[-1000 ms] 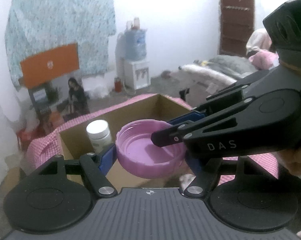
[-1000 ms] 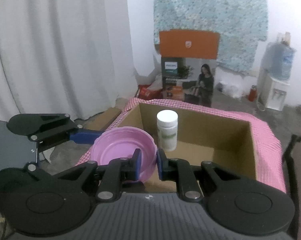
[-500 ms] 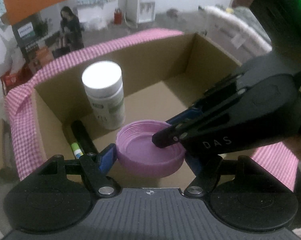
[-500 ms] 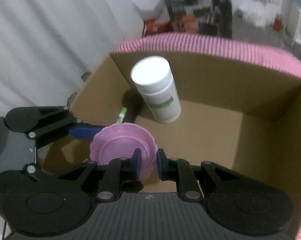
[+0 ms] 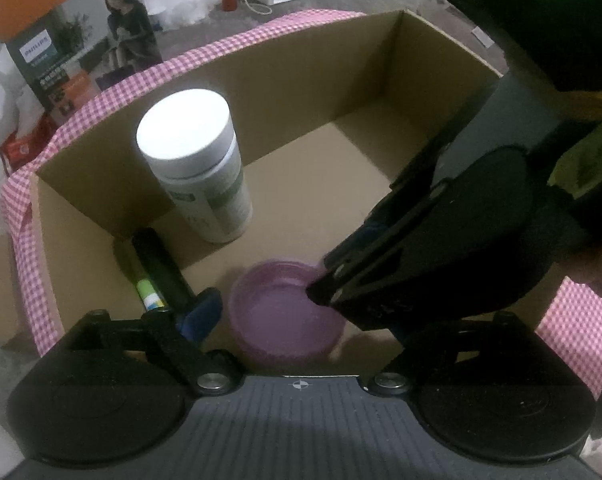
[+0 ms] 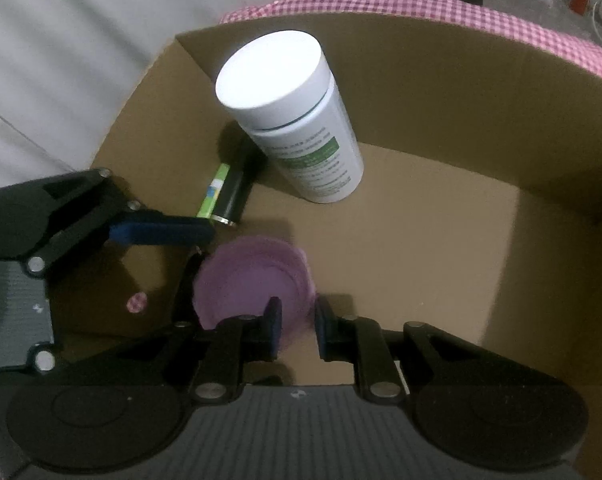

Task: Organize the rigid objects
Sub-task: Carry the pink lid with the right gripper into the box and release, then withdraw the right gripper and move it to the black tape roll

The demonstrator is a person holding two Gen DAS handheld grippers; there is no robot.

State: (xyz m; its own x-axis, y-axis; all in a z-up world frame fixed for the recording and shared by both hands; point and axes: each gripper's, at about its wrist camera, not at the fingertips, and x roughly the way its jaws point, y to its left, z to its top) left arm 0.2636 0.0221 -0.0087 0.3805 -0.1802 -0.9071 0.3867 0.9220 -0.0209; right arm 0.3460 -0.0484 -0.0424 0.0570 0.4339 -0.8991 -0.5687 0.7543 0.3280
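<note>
A purple plastic lid (image 5: 287, 312) is blurred just above the floor of a cardboard box (image 5: 309, 92), free of both grippers. It also shows in the right wrist view (image 6: 253, 280). My left gripper (image 5: 297, 320) is open, its fingers well apart on either side of the lid. My right gripper (image 6: 297, 326) is open, its pads standing off the lid's rim; it crosses the left wrist view (image 5: 441, 248) from the right. A white bottle (image 6: 289, 116) stands upright in the box, and a black marker (image 6: 231, 190) lies beside it.
The box has a pink checked cloth (image 5: 173, 68) draped around its outer rim. Its right half shows bare cardboard floor (image 6: 421, 232). A grey curtain (image 6: 61, 60) hangs beyond the box's left side. A Philips carton (image 5: 61, 48) stands on the floor behind.
Both grippers moved down into the box with the lid. The right gripper's jaws spread and the left's widened, and the lid has come free and sits lower, blurred.
</note>
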